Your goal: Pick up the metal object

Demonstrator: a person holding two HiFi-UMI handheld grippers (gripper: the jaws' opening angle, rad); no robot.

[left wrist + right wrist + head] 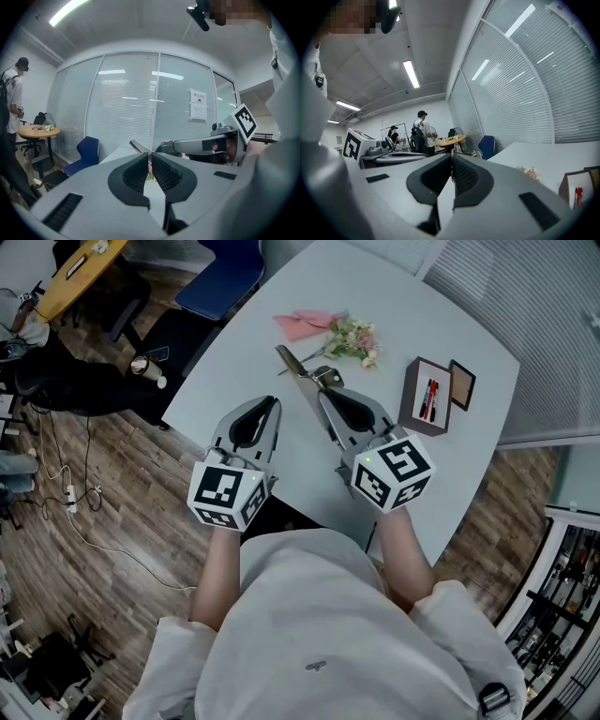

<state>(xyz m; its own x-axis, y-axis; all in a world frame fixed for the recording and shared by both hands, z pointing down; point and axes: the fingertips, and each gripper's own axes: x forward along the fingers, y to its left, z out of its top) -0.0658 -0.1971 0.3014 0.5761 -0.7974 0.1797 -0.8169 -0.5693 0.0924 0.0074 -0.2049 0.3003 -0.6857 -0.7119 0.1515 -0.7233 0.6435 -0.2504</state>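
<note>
The metal object (pixel 298 374), a long flat blade, sticks out over the pale table (pixel 412 296). My right gripper (pixel 323 395) is shut on its near end. In the right gripper view the blade shows edge-on as a thin strip between the pads of the right gripper (pixel 452 161). From the left gripper view the metal object (pixel 138 146) points left out of the right gripper (pixel 161 147). My left gripper (pixel 273 404) hovers beside it to the left, apart from the blade. The jaws of the left gripper (pixel 150 158) are drawn together to a thin slit with nothing in it.
Beyond the blade lie a pink cloth (pixel 305 324) and a small bunch of flowers (pixel 354 338). A brown box with pens (pixel 428 395) and a small frame (pixel 461 383) stand at the right. A blue chair (pixel 220 273) sits past the table's far edge; people stand further off.
</note>
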